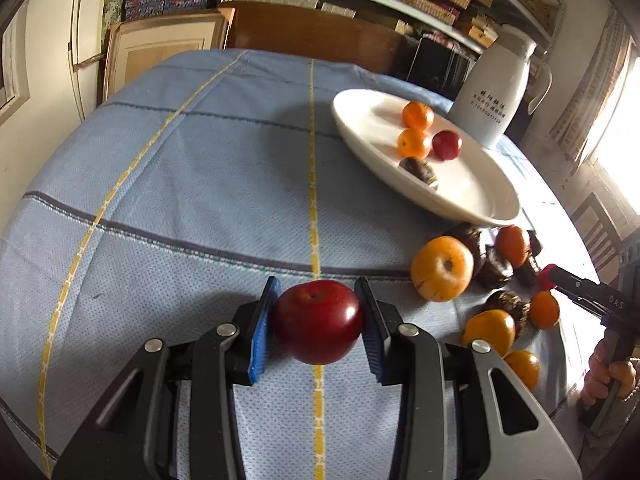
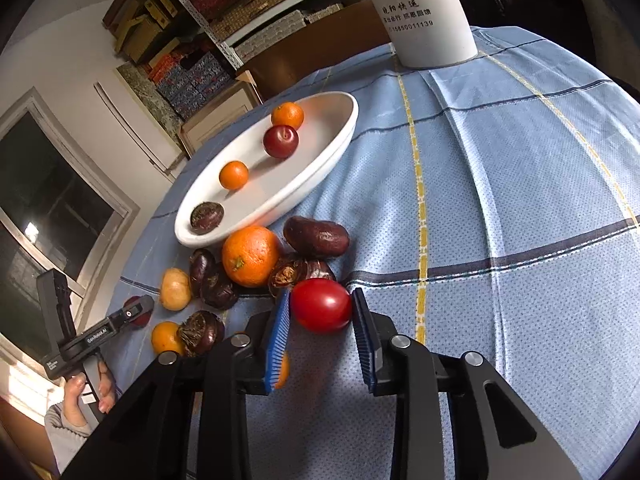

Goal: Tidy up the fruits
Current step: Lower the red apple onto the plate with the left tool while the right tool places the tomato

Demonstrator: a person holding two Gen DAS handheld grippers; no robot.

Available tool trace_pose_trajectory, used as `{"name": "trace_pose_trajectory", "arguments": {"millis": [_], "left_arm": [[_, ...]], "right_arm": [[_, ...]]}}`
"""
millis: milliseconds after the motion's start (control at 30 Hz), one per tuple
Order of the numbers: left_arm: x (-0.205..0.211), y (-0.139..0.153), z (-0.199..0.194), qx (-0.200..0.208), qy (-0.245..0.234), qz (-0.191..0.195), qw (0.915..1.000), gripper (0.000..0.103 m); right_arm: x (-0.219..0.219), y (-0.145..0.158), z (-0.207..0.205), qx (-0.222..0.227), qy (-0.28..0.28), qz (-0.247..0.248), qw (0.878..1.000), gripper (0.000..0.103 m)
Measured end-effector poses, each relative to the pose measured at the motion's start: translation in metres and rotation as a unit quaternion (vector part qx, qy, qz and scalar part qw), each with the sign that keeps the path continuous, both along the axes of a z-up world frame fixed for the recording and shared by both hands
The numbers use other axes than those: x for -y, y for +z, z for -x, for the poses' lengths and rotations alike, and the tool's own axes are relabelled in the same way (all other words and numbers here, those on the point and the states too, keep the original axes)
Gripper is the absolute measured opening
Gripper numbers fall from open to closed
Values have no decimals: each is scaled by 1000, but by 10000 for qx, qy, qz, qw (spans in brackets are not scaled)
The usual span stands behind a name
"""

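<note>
My left gripper (image 1: 318,294) is shut on a dark red plum (image 1: 317,322) and holds it above the blue cloth. My right gripper (image 2: 320,298) is shut on a bright red tomato (image 2: 321,305) at the near edge of a fruit pile. The white oval plate (image 1: 472,196) holds two small oranges (image 1: 414,143), a red plum (image 1: 447,145) and a dark water chestnut (image 1: 420,169); the plate also shows in the right wrist view (image 2: 320,178). The pile by the plate has a large orange (image 2: 251,255), a yellow persimmon (image 1: 442,268) and several dark chestnuts (image 2: 316,237).
A white jug (image 2: 420,12) stands behind the plate at the table's far edge. Shelves with boxes and a wooden cabinet (image 1: 160,52) lie beyond the table. The round table's blue checked cloth (image 1: 200,184) stretches left of the plate.
</note>
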State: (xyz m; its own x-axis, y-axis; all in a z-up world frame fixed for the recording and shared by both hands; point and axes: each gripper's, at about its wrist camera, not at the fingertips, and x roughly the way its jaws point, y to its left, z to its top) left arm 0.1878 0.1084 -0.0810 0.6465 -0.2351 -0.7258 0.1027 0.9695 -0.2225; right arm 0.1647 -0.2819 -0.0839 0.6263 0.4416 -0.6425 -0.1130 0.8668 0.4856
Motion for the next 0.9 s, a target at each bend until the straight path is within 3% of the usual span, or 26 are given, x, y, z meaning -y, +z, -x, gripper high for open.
{"name": "trace_pose_trajectory", "arguments": {"millis": [167, 367, 567, 600, 667, 733, 833, 900], "left_arm": [[20, 20, -8, 206, -234, -25, 9995, 38], [61, 51, -51, 432, -478, -52, 9979, 38], [101, 50, -95, 400, -669, -12, 9970, 38], [105, 45, -101, 358, -700, 32, 9969, 39], [110, 37, -106, 283, -747, 33, 9968, 49], [111, 33, -105, 256, -859, -28, 9960, 55], [104, 38, -95, 449, -681, -246, 9964, 64], [94, 41, -88, 513, -574, -180, 9969, 72]], "right_arm": [[0, 18, -2, 314, -23, -204, 9993, 31], [-16, 43, -46, 357, 147, -238, 9990, 31], [-33, 40, -87, 358, 229, -260, 9988, 32], [-34, 38, -90, 346, 249, -239, 9988, 34], [-32, 37, -90, 303, 197, -269, 9990, 54], [-28, 41, -86, 417, 138, -400, 9982, 55], [-25, 46, -78, 599, 58, -392, 9974, 56], [-22, 44, -74, 621, -22, -303, 9976, 58]]}}
